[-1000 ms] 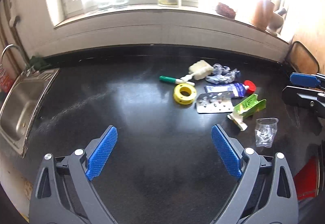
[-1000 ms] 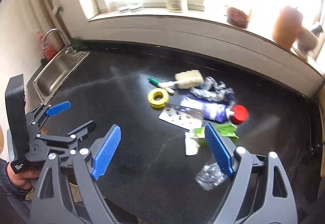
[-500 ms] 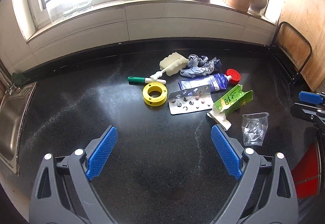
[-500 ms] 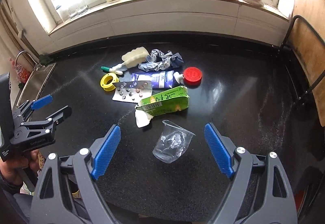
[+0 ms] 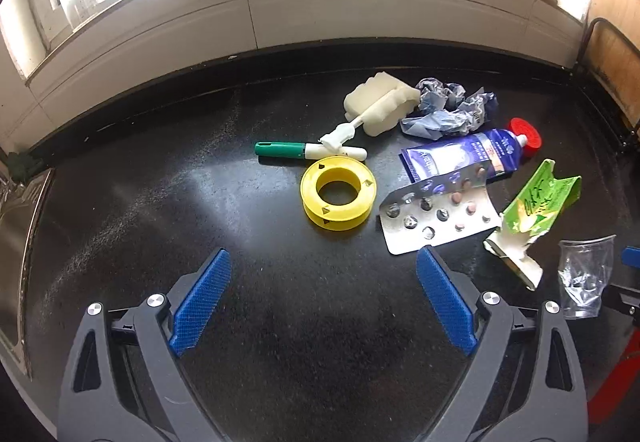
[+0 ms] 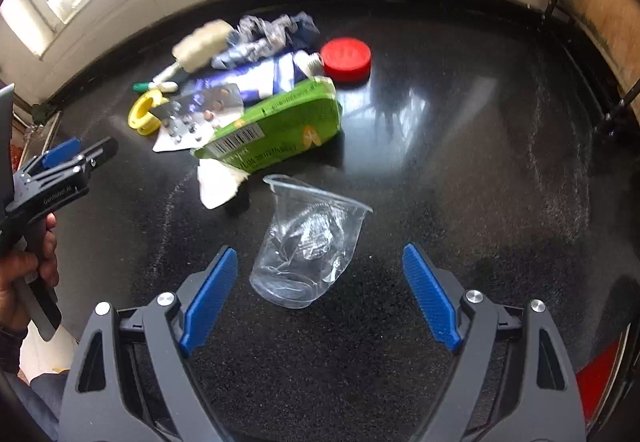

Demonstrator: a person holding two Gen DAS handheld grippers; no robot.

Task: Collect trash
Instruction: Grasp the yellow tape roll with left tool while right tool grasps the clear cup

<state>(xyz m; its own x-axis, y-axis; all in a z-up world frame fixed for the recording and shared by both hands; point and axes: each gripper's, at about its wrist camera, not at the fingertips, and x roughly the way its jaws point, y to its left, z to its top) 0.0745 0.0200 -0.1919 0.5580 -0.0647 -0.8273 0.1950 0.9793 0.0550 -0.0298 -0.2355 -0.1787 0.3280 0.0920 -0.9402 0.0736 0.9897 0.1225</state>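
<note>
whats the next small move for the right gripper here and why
Probably lower the right gripper a little further and close on the clear plastic cup: the cup lies on its side on the black counter, between the open fingers but not yet touched.

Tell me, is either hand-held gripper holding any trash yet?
No, nothing is held. The right hand-held gripper is open around the clear plastic cup without touching it. The left hand-held gripper is open over bare counter.
</note>
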